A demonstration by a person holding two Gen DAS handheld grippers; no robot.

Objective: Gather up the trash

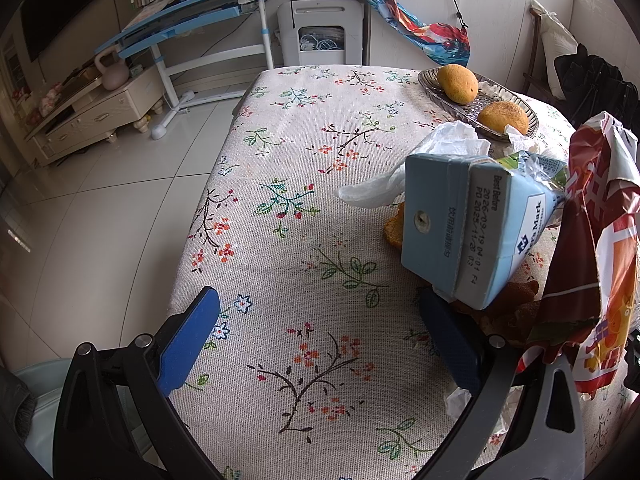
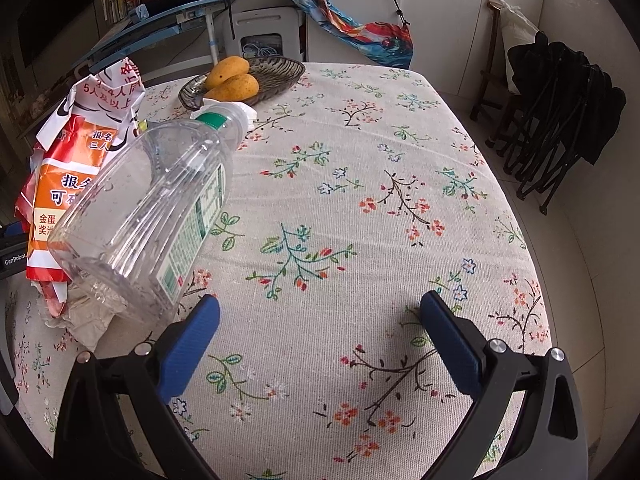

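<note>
The left claw [image 1: 320,332] is held wide open above the table [image 1: 304,128], nothing being gripped between its blue pads [image 1: 188,344]; only flowered cloth is seen in the gap. Just ahead of and to the right of its right-hand pad, a pale blue drink carton [image 1: 460,228] is tipped over on a heap of trash, its punctured top turned toward the camera. Crumpled white tissue [image 1: 436,160] is seen behind the carton, brownish peel scraps [image 1: 508,308] under it, and a torn red and orange wrapper [image 1: 592,264] further right, standing up at the edge of the view. Beyond the heap, far forward of the claw, two mangoes [image 1: 458,82] are kept in a woven dish [image 1: 524,110]; these are judged to be fruit, not trash. The right claw [image 2: 320,332] is likewise spread wide and empty over bare cloth. Ahead and to the left of its left-hand pad, an empty clear plastic bottle [image 2: 156,208] is propped on the same heap, its base nearest the claw and its capped neck pointing away toward the dish. The same wrapper is seen left of the bottle. The trash appears gathered between the two claws, so each claw is probably kept open for approach from its own side: the carton is judged nearest for the left, the bottle for the right. No bin can be identified with certainty.
</note>
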